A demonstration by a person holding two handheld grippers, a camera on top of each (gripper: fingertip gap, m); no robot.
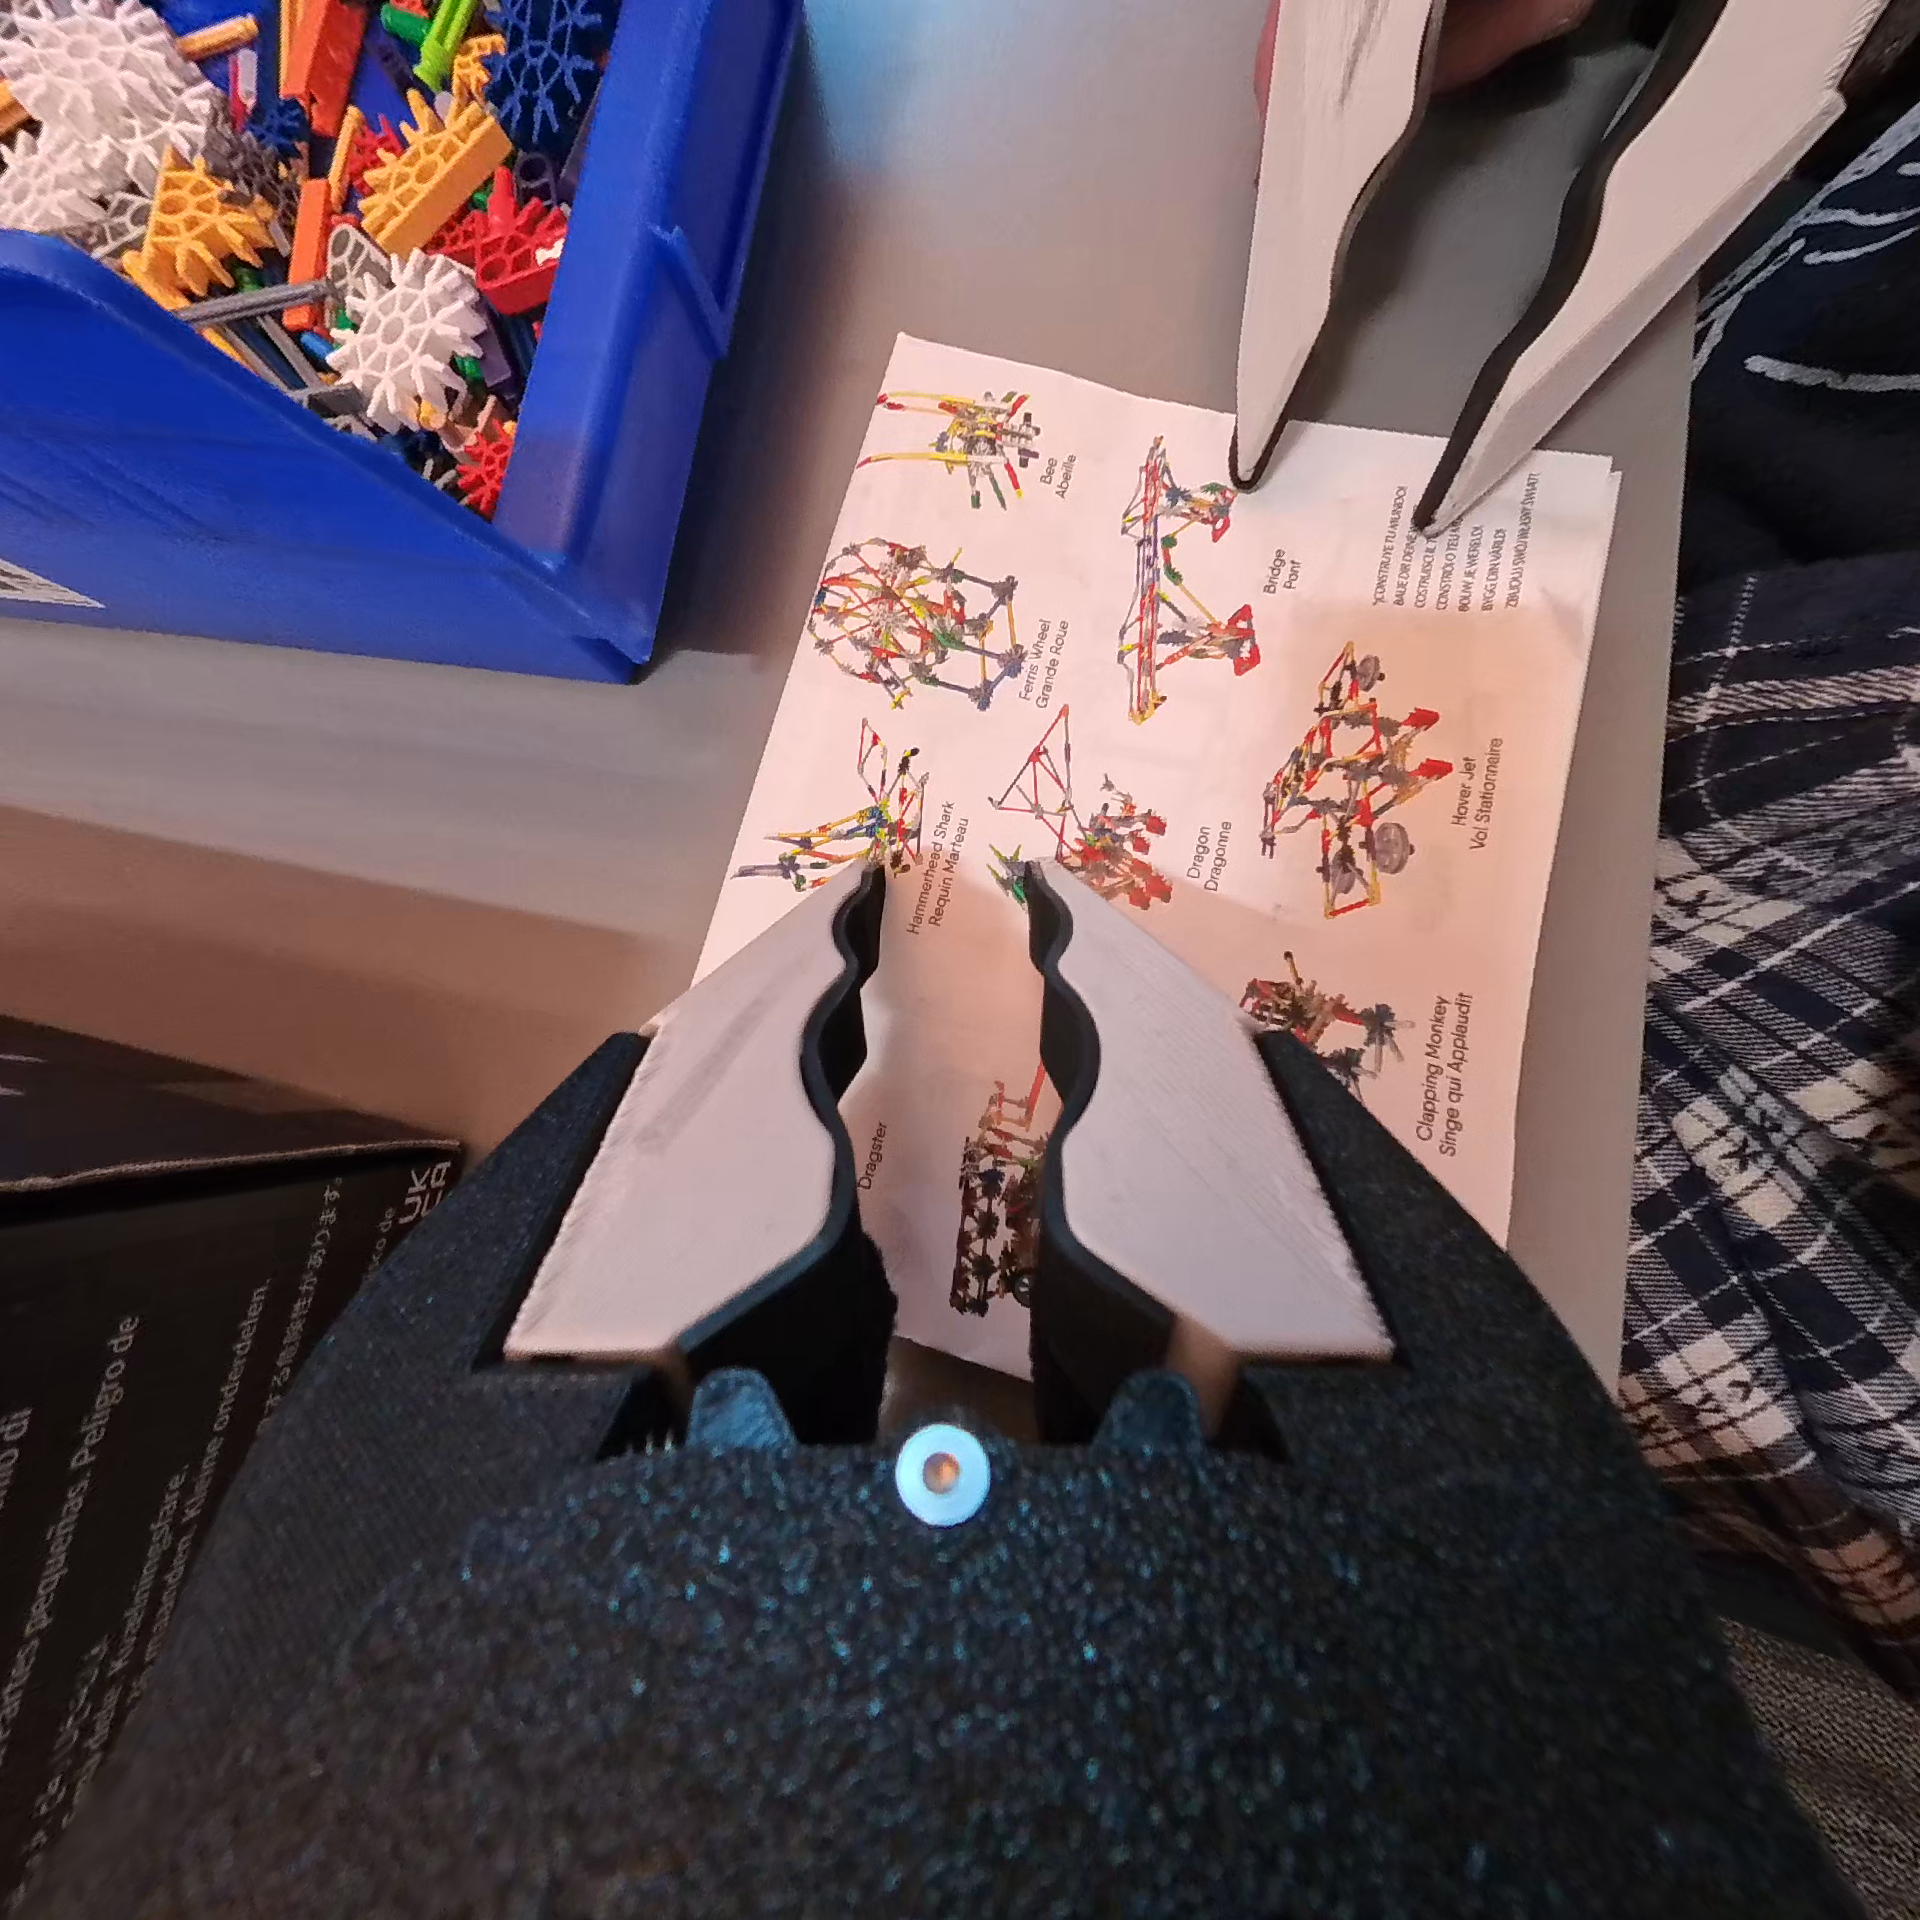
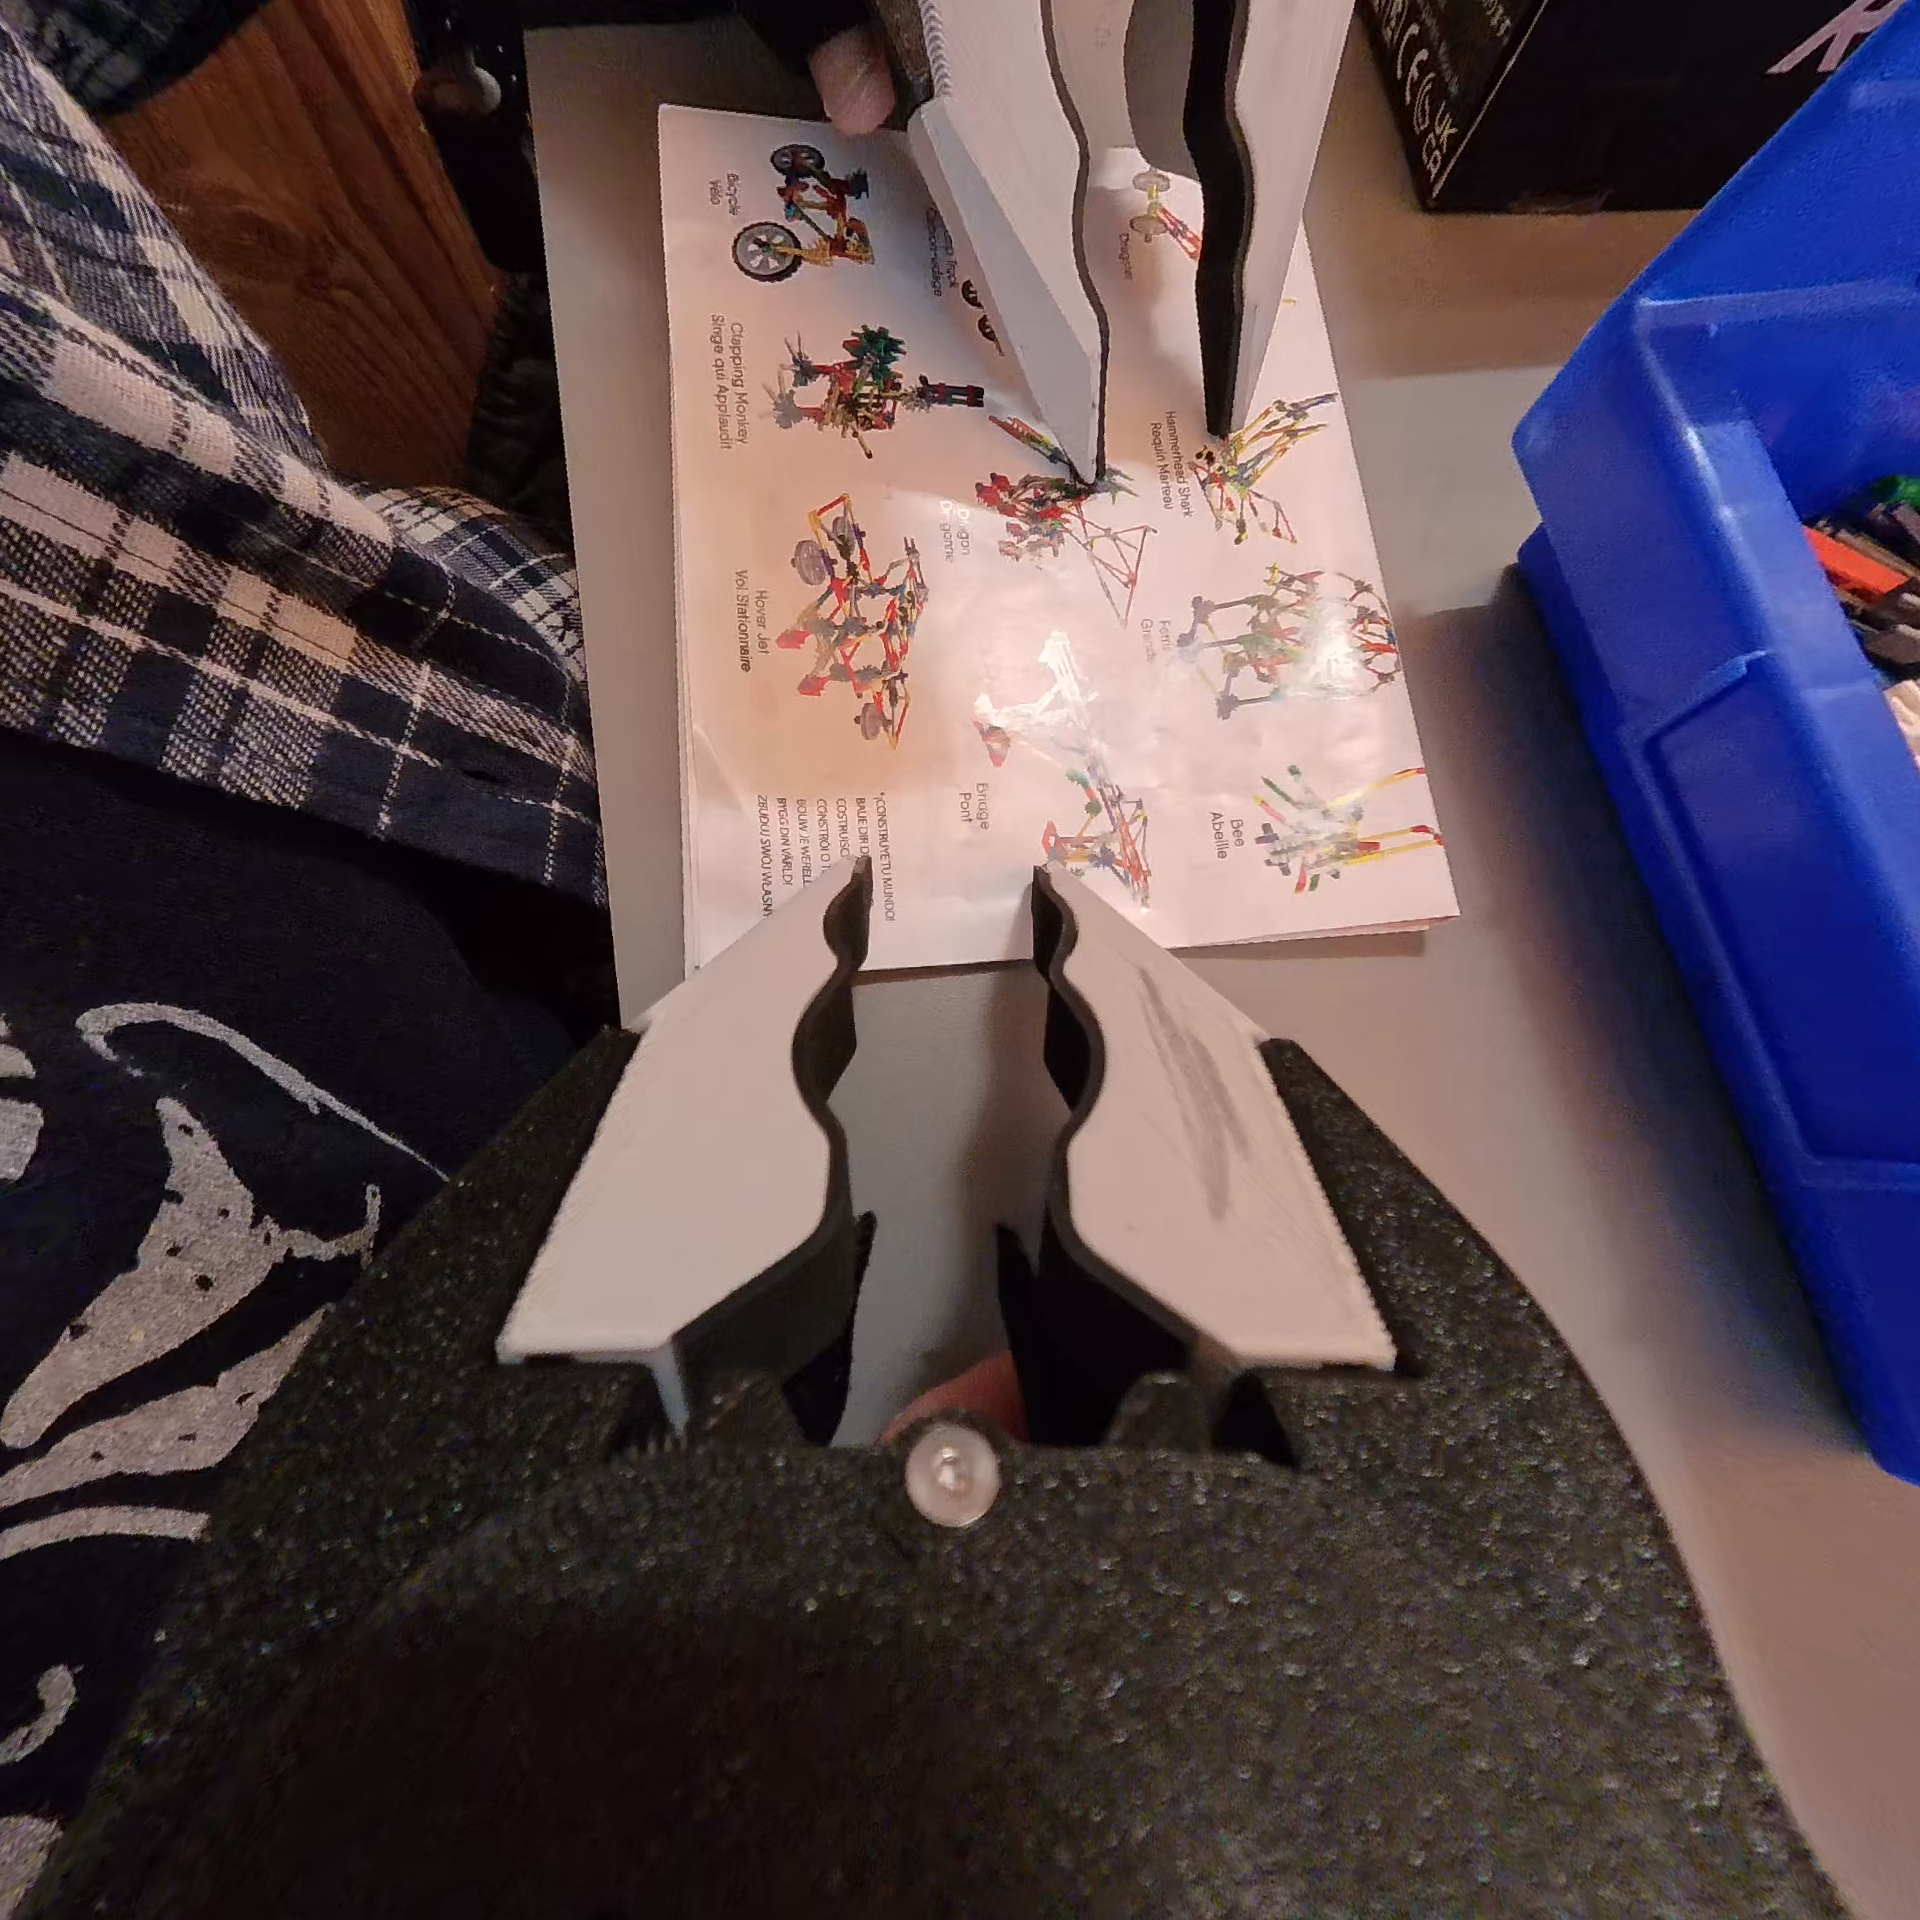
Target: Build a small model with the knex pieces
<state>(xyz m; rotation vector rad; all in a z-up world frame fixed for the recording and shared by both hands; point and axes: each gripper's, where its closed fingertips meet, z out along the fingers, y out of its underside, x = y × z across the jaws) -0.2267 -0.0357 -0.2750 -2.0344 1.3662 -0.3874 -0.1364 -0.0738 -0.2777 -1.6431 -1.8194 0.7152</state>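
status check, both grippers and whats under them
Left gripper open, tips on white printed instruction sheet. Right gripper open, tips on sheet's opposite edge. Blue plastic parts bin alongside.

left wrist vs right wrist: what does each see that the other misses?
Left wrist only: the bin's contents, a heap of colourful construction pieces.
Right wrist only: a wooden panel past the table edge and the bicycle model picture on the booklet.
Both: booklet on the grey table, blue bin, black box, plaid fabric, left gripper and right gripper, both open with tips over the booklet.
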